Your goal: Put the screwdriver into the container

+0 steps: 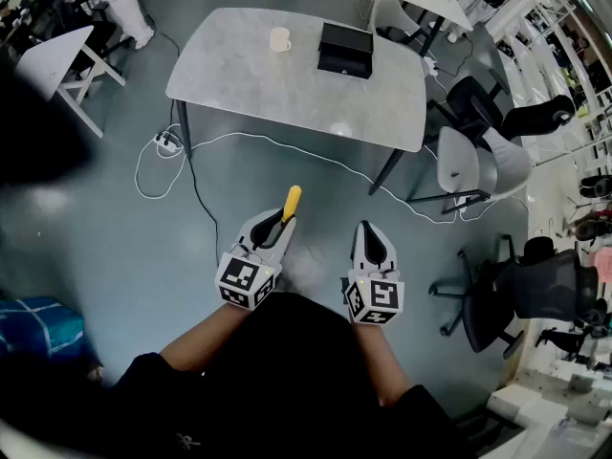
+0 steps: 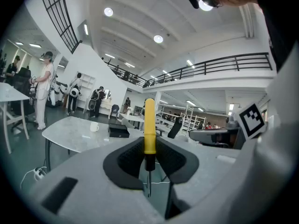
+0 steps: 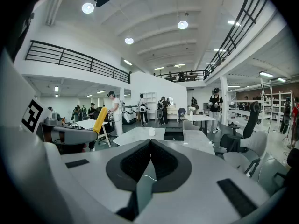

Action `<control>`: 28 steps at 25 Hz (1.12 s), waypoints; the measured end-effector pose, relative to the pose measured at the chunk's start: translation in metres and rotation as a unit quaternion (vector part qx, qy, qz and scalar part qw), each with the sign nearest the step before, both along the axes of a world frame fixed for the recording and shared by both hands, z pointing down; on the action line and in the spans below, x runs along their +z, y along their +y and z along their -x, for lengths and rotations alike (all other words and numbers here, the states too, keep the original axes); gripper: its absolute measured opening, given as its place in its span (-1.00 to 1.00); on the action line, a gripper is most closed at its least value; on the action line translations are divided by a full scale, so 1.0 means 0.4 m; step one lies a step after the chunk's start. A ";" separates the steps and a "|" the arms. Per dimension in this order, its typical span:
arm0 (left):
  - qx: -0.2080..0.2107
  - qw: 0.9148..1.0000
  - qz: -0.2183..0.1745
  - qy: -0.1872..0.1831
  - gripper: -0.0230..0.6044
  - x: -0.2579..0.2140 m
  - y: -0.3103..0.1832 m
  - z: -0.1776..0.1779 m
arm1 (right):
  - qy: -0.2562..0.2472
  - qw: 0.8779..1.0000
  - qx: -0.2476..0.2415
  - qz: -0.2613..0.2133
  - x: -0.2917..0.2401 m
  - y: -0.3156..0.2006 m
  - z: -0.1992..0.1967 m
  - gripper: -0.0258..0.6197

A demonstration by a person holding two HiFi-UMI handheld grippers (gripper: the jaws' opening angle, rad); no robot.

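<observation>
My left gripper [image 1: 277, 220] is shut on a screwdriver [image 1: 291, 202] with a yellow handle. The handle sticks out forward past the pads and the thin shaft runs back between them [image 2: 149, 125]. Beside it, my right gripper [image 1: 371, 237] is shut with nothing in it; its pads meet [image 3: 150, 143], and the yellow handle [image 3: 99, 119] shows at its left. Both grippers hang over the floor, well short of the grey table [image 1: 287, 84]. On that table stands a black box-shaped container [image 1: 345, 50], which also appears in both gripper views [image 2: 118, 131] [image 3: 174, 134].
A white cup [image 1: 279, 39] stands on the table left of the container. A white cable [image 1: 287, 146] and a power strip [image 1: 167, 142] lie on the floor in front of the table. Grey chairs [image 1: 478, 161] and a black office chair [image 1: 535, 290] stand at the right.
</observation>
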State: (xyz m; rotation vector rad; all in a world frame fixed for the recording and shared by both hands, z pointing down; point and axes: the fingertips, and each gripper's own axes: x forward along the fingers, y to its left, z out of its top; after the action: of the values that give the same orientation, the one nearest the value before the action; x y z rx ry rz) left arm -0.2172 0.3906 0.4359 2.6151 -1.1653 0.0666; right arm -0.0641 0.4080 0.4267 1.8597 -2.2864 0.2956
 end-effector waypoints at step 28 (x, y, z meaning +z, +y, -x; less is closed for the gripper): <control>0.035 0.999 0.013 0.018 -0.66 0.087 -0.230 -0.147 | -0.040 0.997 0.059 -0.003 0.039 -0.187 -0.146 -0.88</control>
State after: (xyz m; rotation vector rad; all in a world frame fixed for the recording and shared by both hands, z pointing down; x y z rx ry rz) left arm -0.1584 0.2985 0.4707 2.6221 -1.0549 0.0488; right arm -0.0057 0.3332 0.4424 2.0248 -2.2333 0.3874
